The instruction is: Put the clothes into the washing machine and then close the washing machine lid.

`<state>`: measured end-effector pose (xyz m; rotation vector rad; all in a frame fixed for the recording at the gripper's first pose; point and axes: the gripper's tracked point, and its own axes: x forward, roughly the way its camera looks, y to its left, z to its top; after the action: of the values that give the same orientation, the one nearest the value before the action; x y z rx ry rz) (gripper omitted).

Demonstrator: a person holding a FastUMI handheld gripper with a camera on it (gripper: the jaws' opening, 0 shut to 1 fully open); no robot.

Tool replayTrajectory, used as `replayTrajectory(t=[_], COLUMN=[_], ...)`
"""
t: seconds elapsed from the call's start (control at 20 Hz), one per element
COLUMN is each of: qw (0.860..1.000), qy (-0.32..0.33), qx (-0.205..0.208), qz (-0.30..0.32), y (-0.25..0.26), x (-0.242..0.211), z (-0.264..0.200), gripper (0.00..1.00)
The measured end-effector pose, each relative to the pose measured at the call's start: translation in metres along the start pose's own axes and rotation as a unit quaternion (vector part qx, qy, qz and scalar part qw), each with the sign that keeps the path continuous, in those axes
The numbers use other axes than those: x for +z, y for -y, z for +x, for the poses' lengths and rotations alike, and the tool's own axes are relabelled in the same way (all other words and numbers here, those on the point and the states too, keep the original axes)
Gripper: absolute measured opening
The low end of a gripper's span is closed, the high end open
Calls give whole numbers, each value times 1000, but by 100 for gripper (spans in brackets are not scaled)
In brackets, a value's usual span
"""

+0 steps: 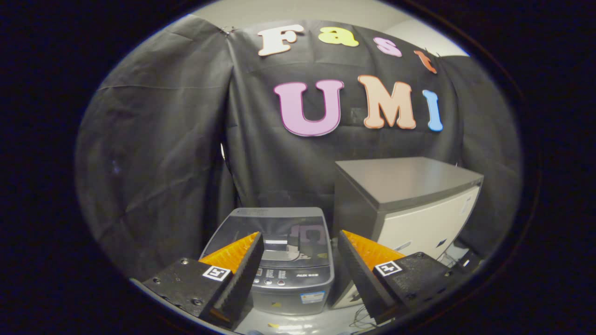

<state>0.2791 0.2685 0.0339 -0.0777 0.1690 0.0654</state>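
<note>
- I'm holding my gripper [300, 251] level and facing the washing machine [284, 265], fingers spread wide apart with nothing between them.
- The washer is sitting low, just beyond the fingertips and framed in the gap between them; my guess is I'm keeping back at this height to take in the whole top.
- The washing machine lid [274, 232] is lying flat and closed, glossy and reflecting the booth, so I can't see into the tub.
- Clothes: I'm not picking any out on the floor or on the machines. With the lid down they could be inside it or somewhere outside what I'm seeing; this scene fits either a load that's in and shut or a lid waiting to be lifted. Not calling it.
- The control panel [274, 277] is facing me on the near edge of the top.
- A grey cabinet [409, 204] is standing taller, just beside the washer on its right, crowding that side.
- Loose cables [363, 318] are trailing on the floor near the cabinet's base.
</note>
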Motion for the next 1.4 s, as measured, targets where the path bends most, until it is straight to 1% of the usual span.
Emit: replayTrajectory(t=[0.2,0.35,0.55,0.65,0.8,0.95,1.0,1.1,1.2,1.4], qw=[999,997,992,991,987,986,985,986,987,985], qy=[44,77,121,124,142,154,157,156,153,164], qx=[11,-3,-19,-30,-38,-61,-62,-50,-54,-44], qz=[-22,-28,-37,-50,-60,-36,-28,-28,-22,25], y=[18,42,69,83,98,120,124,126,140,154], x=[11,20,28,23,16,-10,-21,-30,-39,-42], z=[-39,-67,-91,-100,-102,-104,-99,-88,-80,-75], gripper=[97,97,97,97,97,97,97,97,97,97])
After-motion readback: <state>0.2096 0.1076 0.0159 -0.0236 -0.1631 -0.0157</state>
